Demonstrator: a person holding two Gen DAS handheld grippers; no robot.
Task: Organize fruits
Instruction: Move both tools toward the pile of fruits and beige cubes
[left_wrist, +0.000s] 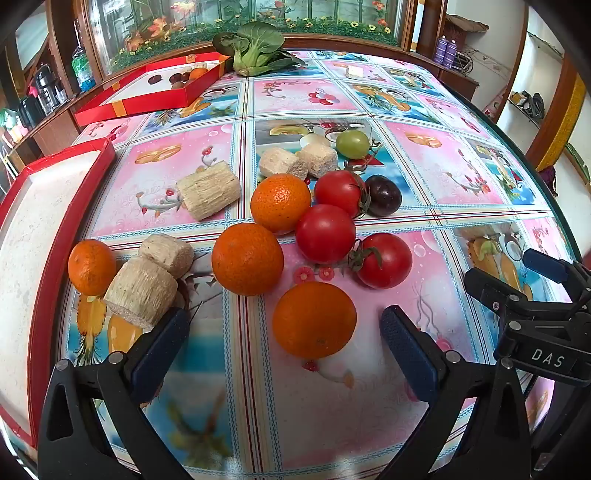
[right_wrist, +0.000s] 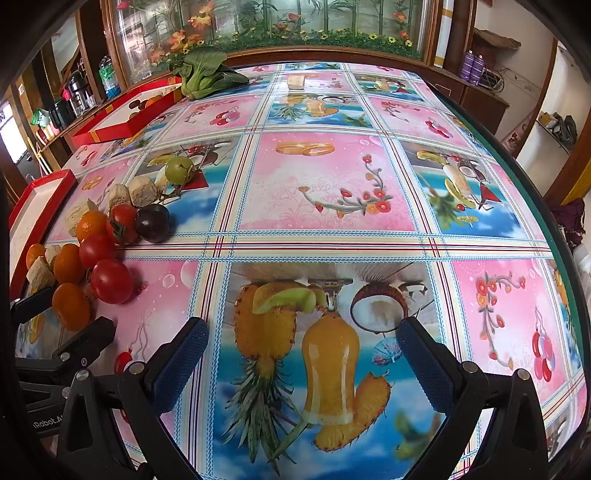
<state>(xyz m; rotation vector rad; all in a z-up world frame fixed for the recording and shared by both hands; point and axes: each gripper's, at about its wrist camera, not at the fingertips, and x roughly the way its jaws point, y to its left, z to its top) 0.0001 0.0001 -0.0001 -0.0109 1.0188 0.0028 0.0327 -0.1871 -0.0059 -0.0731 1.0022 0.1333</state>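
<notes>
- I judge this to be the start of a pick: my left tool (left_wrist: 284, 347) hangs released, jaws spread wide, with the nearest orange (left_wrist: 314, 319) lying on the worktop (left_wrist: 369, 424) between its tips, untouched.
- My right tool (right_wrist: 301, 363) is also released and holds nothing; under it is only the printed cloth.
- Next, I think, I lower the left tool over that orange, clench on it, then carry it towards 9 o'clock to the empty red tray (left_wrist: 33, 229).
- The rest of the fruit sits at 12 o'clock from that orange: a second orange (left_wrist: 247, 258), a third orange (left_wrist: 280, 203), three tomatoes (left_wrist: 325, 232) touching one another, a dark plum (left_wrist: 384, 195) and a green fruit (left_wrist: 352, 144) further off.
- A small orange (left_wrist: 91, 266) lies at 9 o'clock against the tray's edge.
- Pale cane chunks (left_wrist: 142, 291) lie just beside my left finger (left_wrist: 159, 347); they could get knocked on the way to the tray.
- Far off at 11 o'clock a second red tray (left_wrist: 147, 99) already holds fruit, with leafy greens (left_wrist: 255, 48) beside it.
</notes>
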